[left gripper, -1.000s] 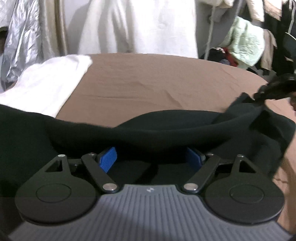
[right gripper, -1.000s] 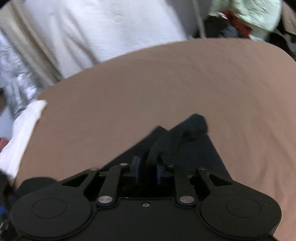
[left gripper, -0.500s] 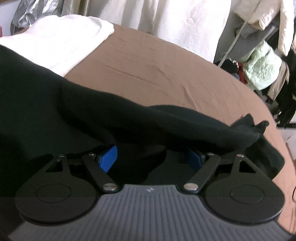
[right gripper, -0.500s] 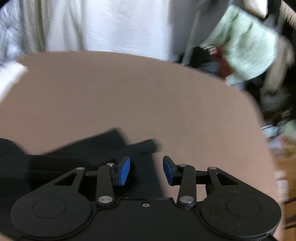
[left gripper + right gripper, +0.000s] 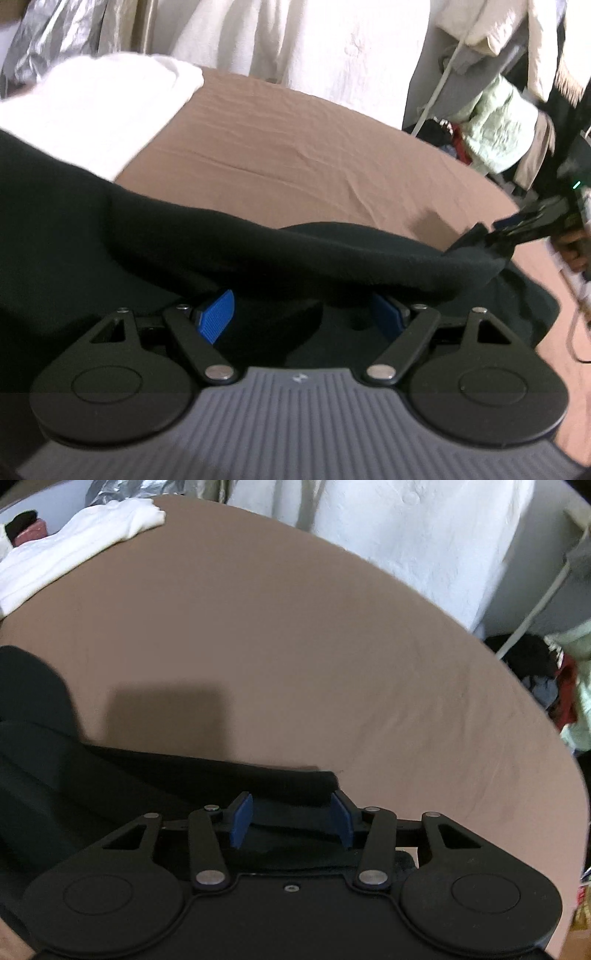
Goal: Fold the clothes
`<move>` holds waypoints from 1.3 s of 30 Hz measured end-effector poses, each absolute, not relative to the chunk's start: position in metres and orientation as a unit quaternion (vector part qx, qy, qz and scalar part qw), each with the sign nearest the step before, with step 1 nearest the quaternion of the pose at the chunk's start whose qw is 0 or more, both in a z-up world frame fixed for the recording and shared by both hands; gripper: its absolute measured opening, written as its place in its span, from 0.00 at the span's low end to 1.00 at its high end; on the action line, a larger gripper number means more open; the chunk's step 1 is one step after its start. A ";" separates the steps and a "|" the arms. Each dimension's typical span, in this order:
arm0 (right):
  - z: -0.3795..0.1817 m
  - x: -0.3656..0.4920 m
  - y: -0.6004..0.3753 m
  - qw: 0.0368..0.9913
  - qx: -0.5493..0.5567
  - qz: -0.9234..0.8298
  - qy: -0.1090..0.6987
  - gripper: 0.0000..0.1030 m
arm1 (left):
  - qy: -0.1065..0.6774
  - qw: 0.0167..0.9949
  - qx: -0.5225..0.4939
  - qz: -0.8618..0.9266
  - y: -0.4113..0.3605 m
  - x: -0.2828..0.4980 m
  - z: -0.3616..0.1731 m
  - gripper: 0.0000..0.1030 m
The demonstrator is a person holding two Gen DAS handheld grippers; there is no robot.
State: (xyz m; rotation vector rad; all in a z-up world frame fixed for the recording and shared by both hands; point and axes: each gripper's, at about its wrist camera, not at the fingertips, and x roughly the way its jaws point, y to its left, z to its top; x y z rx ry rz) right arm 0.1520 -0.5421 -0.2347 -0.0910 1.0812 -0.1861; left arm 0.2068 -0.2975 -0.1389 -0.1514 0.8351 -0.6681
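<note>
A black garment (image 5: 258, 251) lies across the brown cloth-covered table (image 5: 295, 147), with a thick fold running left to right. My left gripper (image 5: 301, 314) stands open wide, its blue pads (image 5: 216, 319) apart just behind that fold, with black fabric under them. In the right wrist view the garment's end (image 5: 295, 782) lies across the tips of my right gripper (image 5: 291, 812). Its jaws are opening and the pads (image 5: 242, 819) do not press on the fabric. The left wrist view shows the right gripper (image 5: 517, 230) at the garment's right end, with a hand (image 5: 572, 251) behind it.
A folded white garment (image 5: 96, 107) lies on the table's far left. White sheets (image 5: 314, 44) hang behind the table. Piled clothes (image 5: 498, 129) and a rack stand off the right edge. Bare brown cloth stretches beyond the black garment.
My right gripper has let go of the black sleeve end it pinched, spread its jaws, rolled, and shifted sideways. The left gripper stayed open and rolled a little.
</note>
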 end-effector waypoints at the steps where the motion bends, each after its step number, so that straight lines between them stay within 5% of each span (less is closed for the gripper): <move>1: -0.241 0.156 -0.551 0.850 -0.029 -0.088 0.518 0.57 | 0.403 0.855 -0.081 -0.318 -0.297 0.211 -0.141 0.78; 6: -0.272 0.171 -0.589 0.843 0.063 -0.084 0.527 0.66 | 0.415 0.849 -0.090 -0.314 -0.302 0.220 -0.150 0.78; 7: -0.272 0.170 -0.591 0.847 0.077 -0.082 0.519 0.63 | 0.415 0.849 -0.089 -0.315 -0.303 0.220 -0.150 0.78; 9: -0.267 0.164 -0.579 0.860 0.071 -0.080 0.499 0.32 | 0.415 0.849 -0.088 -0.316 -0.304 0.218 -0.150 0.78; 11: -0.258 0.154 -0.559 0.876 0.048 -0.080 0.474 0.16 | 0.414 0.849 -0.089 -0.315 -0.304 0.217 -0.149 0.78; 20: -0.158 0.064 -0.543 0.921 0.028 -0.274 0.276 0.05 | 0.330 0.890 -0.085 -0.304 -0.306 0.198 -0.109 0.78; 26: -0.171 0.079 -0.593 0.893 0.064 -0.314 0.315 0.13 | 0.323 0.884 -0.097 -0.323 -0.333 0.207 -0.098 0.78; 29: -0.205 0.100 -0.615 0.871 0.068 -0.314 0.371 0.40 | 0.415 0.851 -0.080 -0.312 -0.353 0.221 -0.128 0.78; 39: -0.185 0.017 -0.604 0.903 0.181 -0.240 0.308 0.49 | 0.466 0.794 -0.170 -0.352 -0.369 0.228 -0.137 0.78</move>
